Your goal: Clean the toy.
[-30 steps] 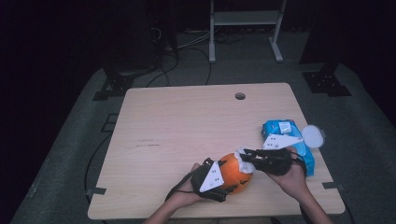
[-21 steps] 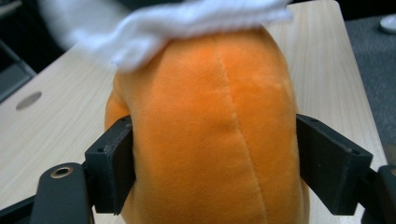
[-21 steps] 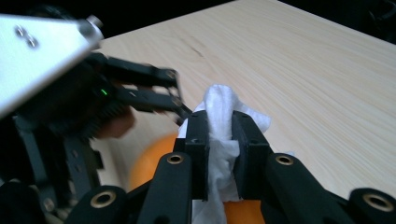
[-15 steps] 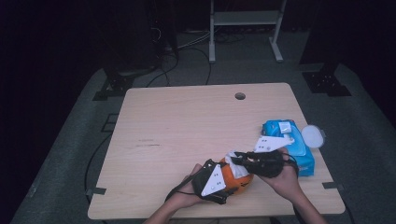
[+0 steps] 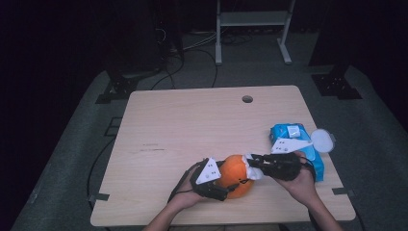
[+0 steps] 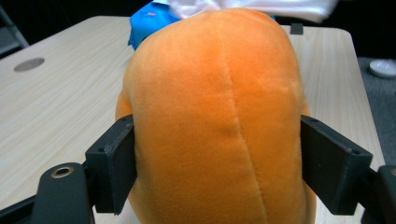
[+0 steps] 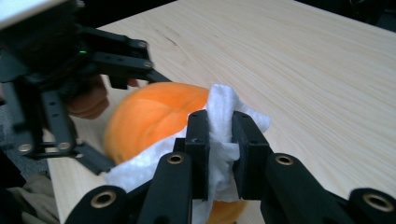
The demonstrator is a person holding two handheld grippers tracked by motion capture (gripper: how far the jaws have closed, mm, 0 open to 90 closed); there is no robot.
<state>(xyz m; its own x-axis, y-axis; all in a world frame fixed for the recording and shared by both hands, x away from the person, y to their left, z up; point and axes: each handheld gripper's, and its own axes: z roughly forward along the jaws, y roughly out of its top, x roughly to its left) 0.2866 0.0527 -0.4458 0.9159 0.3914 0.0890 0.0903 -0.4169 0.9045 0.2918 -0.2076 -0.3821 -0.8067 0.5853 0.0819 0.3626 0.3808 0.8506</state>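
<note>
left jaws pinch orange plush ball (image 6: 215, 116) between them | right jaws pinch white wipe (image 7: 223, 122) on it

We see a pale wooden table (image 5: 192, 125) with a small round hole (image 5: 247, 99) near its far edge, a little right of the middle. At the right side of the table lies a blue packet (image 5: 288, 134) with a white label on top, and just right of it, past the table's edge, sits a white round lid (image 5: 323, 141). The floor around the table is a grey mat (image 5: 77, 163). Beyond the far edge stands a white metal frame (image 5: 250, 19) with two legs, and black cables (image 5: 192, 48) trail across the floor left of it. Dark stand feet (image 5: 118, 89) rest at the far left corner, and another (image 5: 337, 86) at the far right.
</note>
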